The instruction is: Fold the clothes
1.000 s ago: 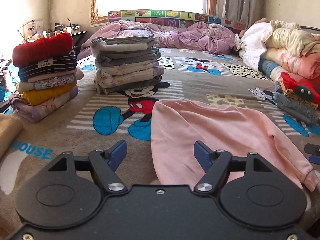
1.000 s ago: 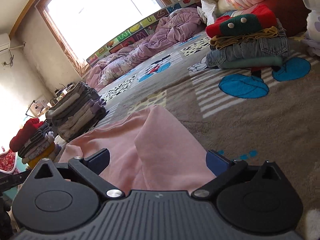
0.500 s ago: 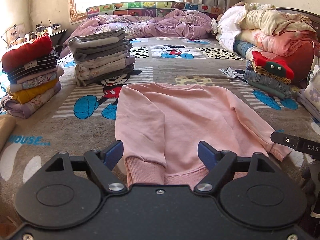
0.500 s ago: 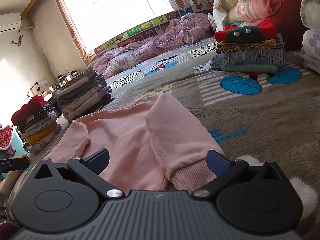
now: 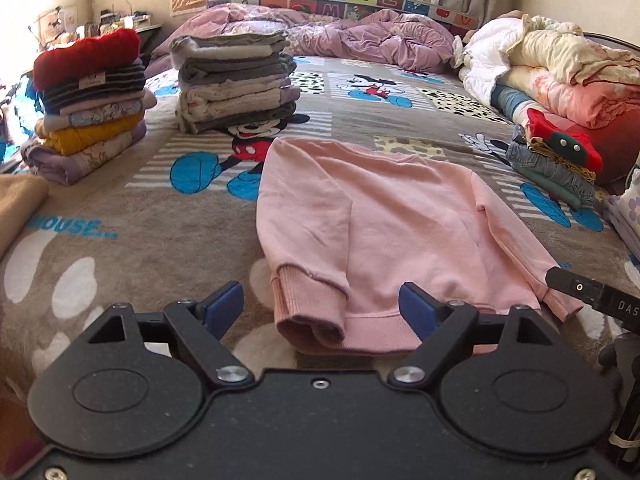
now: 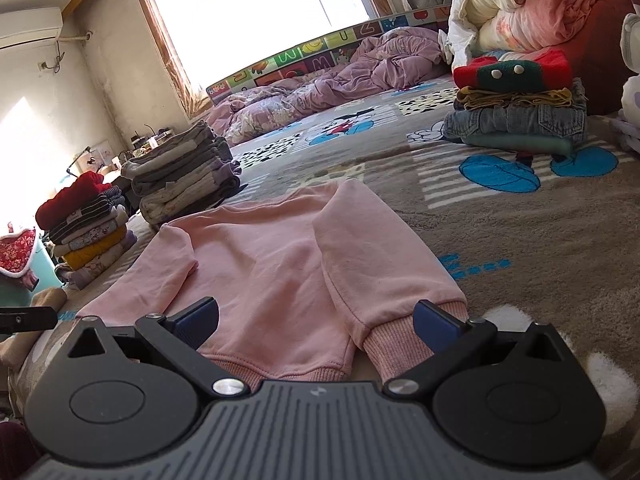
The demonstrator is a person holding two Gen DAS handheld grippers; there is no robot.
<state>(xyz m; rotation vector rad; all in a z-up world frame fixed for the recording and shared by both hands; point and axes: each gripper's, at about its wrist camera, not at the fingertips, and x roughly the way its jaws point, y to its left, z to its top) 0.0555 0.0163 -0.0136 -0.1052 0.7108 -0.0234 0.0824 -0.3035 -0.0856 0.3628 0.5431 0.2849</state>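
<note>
The left gripper (image 5: 321, 312) has flat blue pads on black arms; its jaws are opening, wide apart, with the ribbed cuff and hem of the pink sweatshirt (image 5: 384, 232) lying between them on the bed, not pinched. The right gripper (image 6: 316, 326) also stands wide, blue pads clear of the cloth, hem and the other ribbed cuff in the gap below. The sweatshirt is soft fleece with knitted bands, spread flat at the centre of both views, sleeves laid along its sides; its long axis runs from the hem at the lower frame up to the neck, pointing toward the window. It rests on a plush brown cartoon-mouse blanket (image 5: 132, 240). In the left wrist view, two stacks of folded clothes (image 5: 236, 80) stand upper left, a denim-and-knit stack (image 5: 556, 160) at right, and a rumpled purple quilt (image 5: 360, 40) at the top.
</note>
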